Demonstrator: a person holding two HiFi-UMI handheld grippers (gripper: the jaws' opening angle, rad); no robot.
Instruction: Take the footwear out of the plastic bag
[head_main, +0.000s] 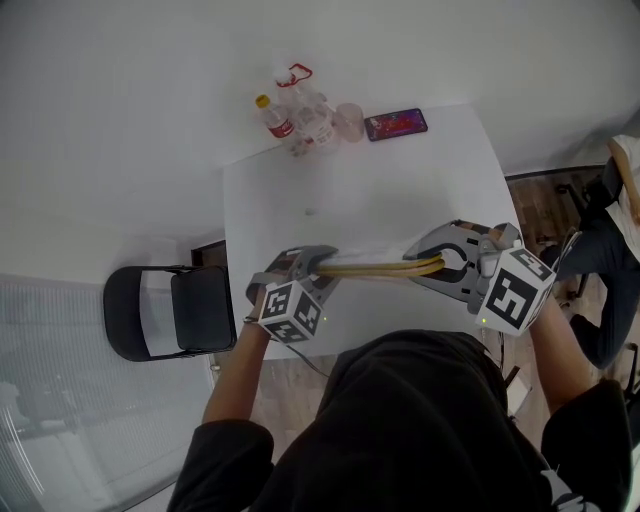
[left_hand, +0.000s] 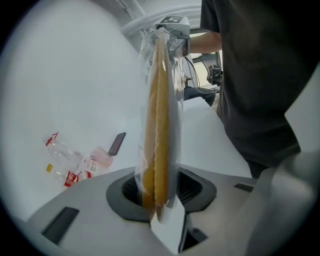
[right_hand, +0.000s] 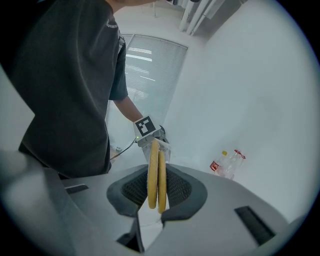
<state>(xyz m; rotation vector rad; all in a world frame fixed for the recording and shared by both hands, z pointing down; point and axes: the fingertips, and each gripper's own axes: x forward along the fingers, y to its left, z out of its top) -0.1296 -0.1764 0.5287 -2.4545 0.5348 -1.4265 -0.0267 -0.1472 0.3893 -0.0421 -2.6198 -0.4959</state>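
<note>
Head view: the left tongs (head_main: 322, 262) and right tongs (head_main: 443, 263) hold one pair of flat yellow footwear (head_main: 380, 268) level between them, above the near edge of the white table (head_main: 380, 190). Two bottles (head_main: 275, 118) and one phone (head_main: 396, 124) lie at its far edge.

Left gripper view: the left tongs, nearly closed, clench the clear plastic bag (left_hand: 175, 100) round both soles, seen edge-on.

Right gripper view: the right tongs, equally narrow, grip the footwear's other end.
</note>
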